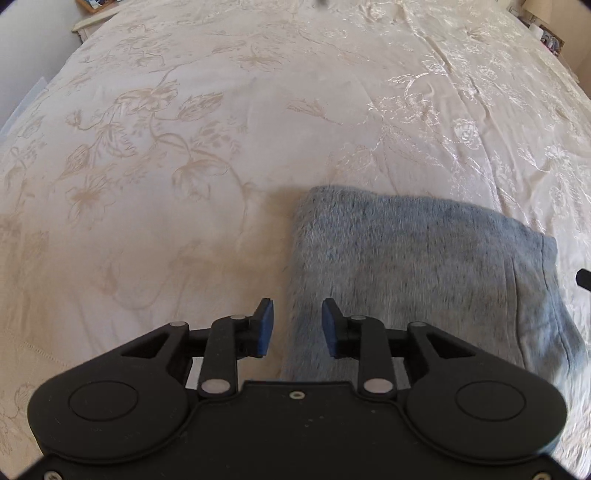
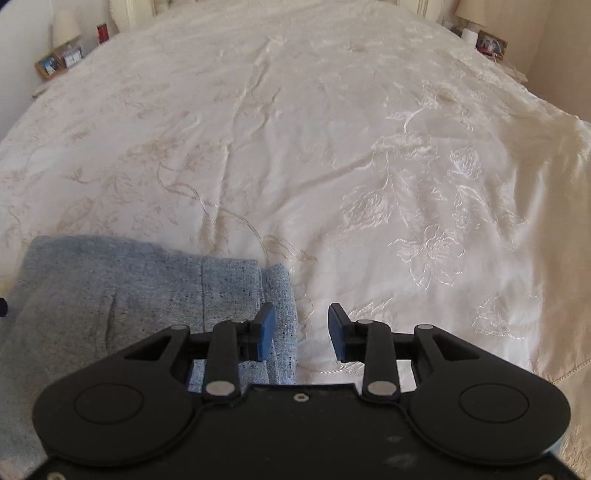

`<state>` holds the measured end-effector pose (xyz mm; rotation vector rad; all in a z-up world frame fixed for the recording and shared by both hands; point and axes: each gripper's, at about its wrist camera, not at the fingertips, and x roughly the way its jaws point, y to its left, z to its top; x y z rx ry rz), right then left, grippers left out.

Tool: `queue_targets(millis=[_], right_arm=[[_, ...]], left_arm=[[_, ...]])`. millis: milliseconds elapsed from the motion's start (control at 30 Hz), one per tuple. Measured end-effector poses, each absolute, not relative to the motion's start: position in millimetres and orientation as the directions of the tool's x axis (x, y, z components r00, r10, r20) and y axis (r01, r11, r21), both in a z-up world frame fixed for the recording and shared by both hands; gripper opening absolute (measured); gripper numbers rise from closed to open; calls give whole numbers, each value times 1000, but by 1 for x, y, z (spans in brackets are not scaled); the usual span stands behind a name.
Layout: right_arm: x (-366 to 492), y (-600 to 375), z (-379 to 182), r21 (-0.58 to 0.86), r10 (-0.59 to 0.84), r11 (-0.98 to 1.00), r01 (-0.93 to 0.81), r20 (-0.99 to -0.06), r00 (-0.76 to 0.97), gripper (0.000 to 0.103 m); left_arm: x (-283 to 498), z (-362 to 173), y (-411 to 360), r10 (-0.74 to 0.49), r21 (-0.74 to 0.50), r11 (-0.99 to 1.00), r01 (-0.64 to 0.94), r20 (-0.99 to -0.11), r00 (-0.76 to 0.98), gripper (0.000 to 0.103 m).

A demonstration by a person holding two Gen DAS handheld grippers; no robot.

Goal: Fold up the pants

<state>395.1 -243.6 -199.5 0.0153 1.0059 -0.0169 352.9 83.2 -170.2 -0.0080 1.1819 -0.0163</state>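
Note:
The grey-blue knit pants (image 1: 424, 266) lie folded in a compact rectangle on the cream bedspread (image 1: 184, 147). My left gripper (image 1: 297, 326) is open and empty, above the pants' left edge. In the right wrist view the pants (image 2: 110, 295) fill the lower left, with a narrow under-layer showing at their right edge. My right gripper (image 2: 302, 331) is open and empty, over that right edge; its left finger (image 2: 266, 332) is above the cloth and its right finger over the bedspread (image 2: 369, 166).
The floral embroidered bedspread covers the whole bed. Bedside tables with photo frames (image 2: 50, 66) and a red candle (image 2: 103, 32) stand at the far left; more small items (image 2: 489, 42) at the far right. The bed's edge falls away at the right.

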Motion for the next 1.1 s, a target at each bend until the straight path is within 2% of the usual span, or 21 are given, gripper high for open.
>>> queue_targets(millis=[200,233,467,600,733,900,1033,1067,1100], right_arm=[[363,-254,-193,149,144,988,-33,-837,528,37],[361,-256,-196,169,155,985,-21,-841,519,37],[373,-260,-229,249,202,967,56,-881,429,38],[382,-263,-247,276,222,958,80,-887,405,43],[383,-268,-258,312,252,946,87,-879,404,47],[383,-276,-268,354,289,931,91,-866,408,48],[395,-282,-270,374,305,916,144,-884,353,48],[399,-283,-271,376,307,913,159,-889,340,49],[401,-282,-271,373,306,914,161,-892,333,49]], left_arm=[[330,-175,76,-46,-17,996,83,-929,368,45],[330,-177,74,-51,-19,996,91,-930,365,48],[345,-210,62,-16,21,993,119,-954,300,54],[352,-219,63,-9,32,992,125,-950,313,63],[357,-225,76,-44,-14,995,97,-949,314,73],[362,-231,89,-115,-88,991,101,-946,303,80],[366,-233,92,-129,-112,991,77,-949,286,81],[366,-234,92,-130,-117,991,60,-951,281,80],[367,-233,92,-133,-126,991,45,-950,281,75]])
